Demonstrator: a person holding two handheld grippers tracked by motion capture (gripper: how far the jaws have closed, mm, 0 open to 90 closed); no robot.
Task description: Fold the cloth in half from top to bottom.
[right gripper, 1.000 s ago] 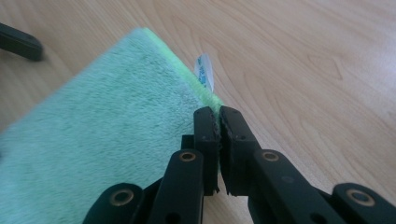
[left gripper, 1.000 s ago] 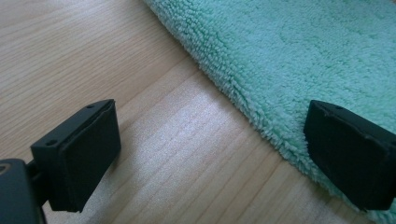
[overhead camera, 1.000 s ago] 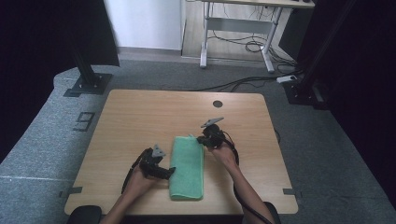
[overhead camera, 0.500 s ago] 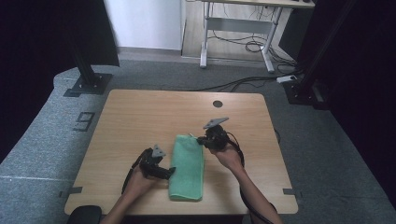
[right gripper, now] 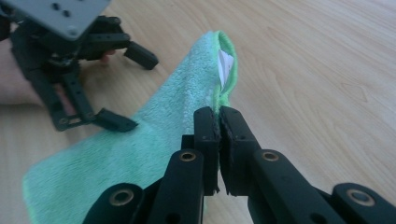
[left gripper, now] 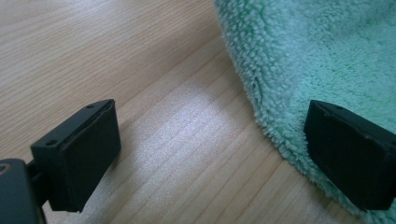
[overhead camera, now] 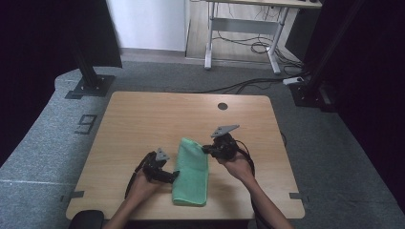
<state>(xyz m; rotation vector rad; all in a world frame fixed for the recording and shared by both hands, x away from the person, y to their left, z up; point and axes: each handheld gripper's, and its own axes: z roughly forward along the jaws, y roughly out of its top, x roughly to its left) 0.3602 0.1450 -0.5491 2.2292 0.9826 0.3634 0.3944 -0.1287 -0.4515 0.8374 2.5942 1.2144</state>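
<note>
A folded green towel (overhead camera: 191,174) lies near the front edge of the wooden table (overhead camera: 143,119). My right gripper (overhead camera: 205,149) is shut on the towel's far right edge and holds that edge raised off the wood. In the right gripper view the jaws (right gripper: 218,116) pinch the green hem just below a white label (right gripper: 225,65). My left gripper (overhead camera: 173,177) rests at the towel's left side and is open. In the left gripper view (left gripper: 212,154) one jaw stands over bare wood and the other sits on the towel (left gripper: 327,56). The left gripper (right gripper: 133,88) appears beyond the towel (right gripper: 140,140) in the right gripper view.
A round cable hole (overhead camera: 222,106) sits near the table's far edge. Grey carpet surrounds the table, with a black stand base (overhead camera: 88,86) at back left and another (overhead camera: 310,93) at back right. A desk frame (overhead camera: 243,28) with cables stands behind.
My right gripper has risen a little and drifted right, taking the towel's edge up with it. The left gripper has stayed put.
</note>
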